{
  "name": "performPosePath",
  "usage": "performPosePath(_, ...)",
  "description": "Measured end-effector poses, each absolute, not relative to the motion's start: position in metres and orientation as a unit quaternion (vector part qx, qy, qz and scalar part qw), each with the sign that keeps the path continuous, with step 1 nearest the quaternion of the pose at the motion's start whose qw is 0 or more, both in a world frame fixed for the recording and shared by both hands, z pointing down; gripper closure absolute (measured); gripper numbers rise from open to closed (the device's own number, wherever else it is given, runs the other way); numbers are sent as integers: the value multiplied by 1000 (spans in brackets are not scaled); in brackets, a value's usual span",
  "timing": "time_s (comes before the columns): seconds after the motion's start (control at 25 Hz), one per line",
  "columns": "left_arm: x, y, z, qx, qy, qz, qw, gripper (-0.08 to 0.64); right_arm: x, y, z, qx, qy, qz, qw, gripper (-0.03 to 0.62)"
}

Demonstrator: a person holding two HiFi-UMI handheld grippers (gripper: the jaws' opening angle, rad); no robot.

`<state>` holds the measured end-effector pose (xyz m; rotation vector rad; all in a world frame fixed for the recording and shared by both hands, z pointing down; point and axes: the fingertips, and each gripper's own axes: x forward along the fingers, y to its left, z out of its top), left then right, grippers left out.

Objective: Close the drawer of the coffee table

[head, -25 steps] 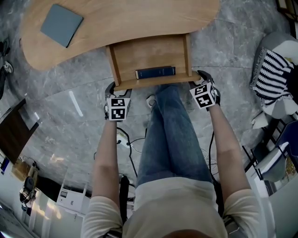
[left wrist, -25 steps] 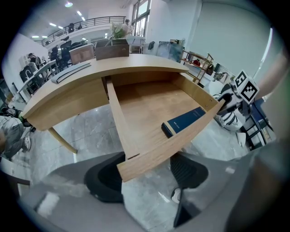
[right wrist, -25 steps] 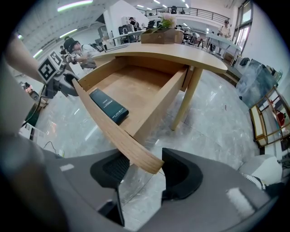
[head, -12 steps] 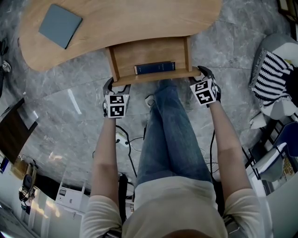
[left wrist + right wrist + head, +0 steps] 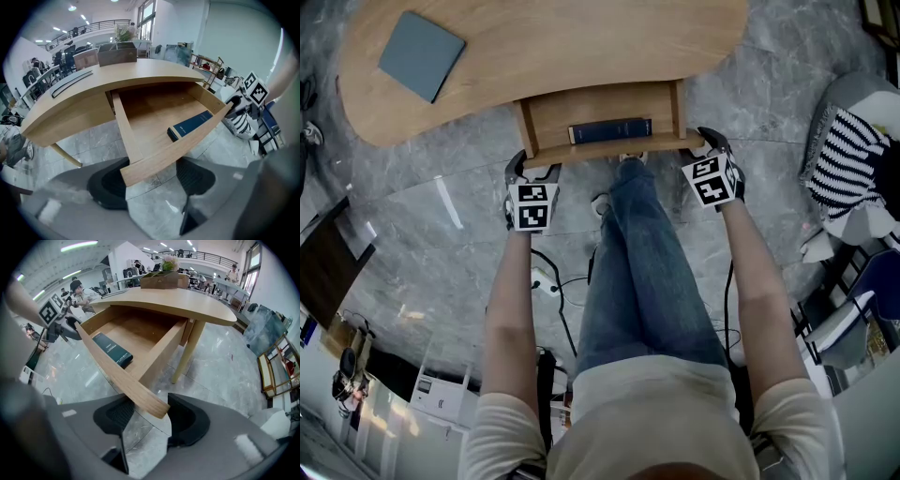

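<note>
So, the drawer (image 5: pixel 606 147) of the coffee table (image 5: pixel 562 42) was found pulled partway out from under the curved wooden top, on the side facing the person. A dark blue book (image 5: pixel 610 129) was laid flat inside, tucked just behind the front panel. A grey-blue square pad (image 5: pixel 422 54) was left on the tabletop, well apart from the drawer, towards the left end in the head view.

The left gripper (image 5: pixel 530 172) was parked at the left corner of the drawer front. In the left gripper view its jaws were spread wide, unclenched, and the end of the front panel (image 5: pixel 140 164) was caught in the gap, closer to the left-hand pad. Actual contact couldn't be made out for sure.

Same deal on the other side: the right gripper (image 5: pixel 705 142) was held at the right corner, jaws also spread wide and not squeezed on anything. The end of the panel (image 5: pixel 145 401) was seen poking into the gap, nearer the right-hand pad. The book (image 5: pixel 112 350) was visible there too, lying against the inside of the front.

Legs in jeans (image 5: pixel 647 262) were stretched out between the two grippers over the marble floor (image 5: pixel 422 216), and a striped cushion (image 5: pixel 848 155) was spotted off to the right.
</note>
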<state>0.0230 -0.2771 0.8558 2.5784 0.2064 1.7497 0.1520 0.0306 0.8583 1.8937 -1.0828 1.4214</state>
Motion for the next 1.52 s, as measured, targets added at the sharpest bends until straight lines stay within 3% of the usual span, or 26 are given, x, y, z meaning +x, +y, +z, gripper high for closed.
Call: performPosePath(1.52, 107, -319, 858, 825, 6, 565, 13, 236, 235, -8, 858, 724, -404, 501, 249, 370)
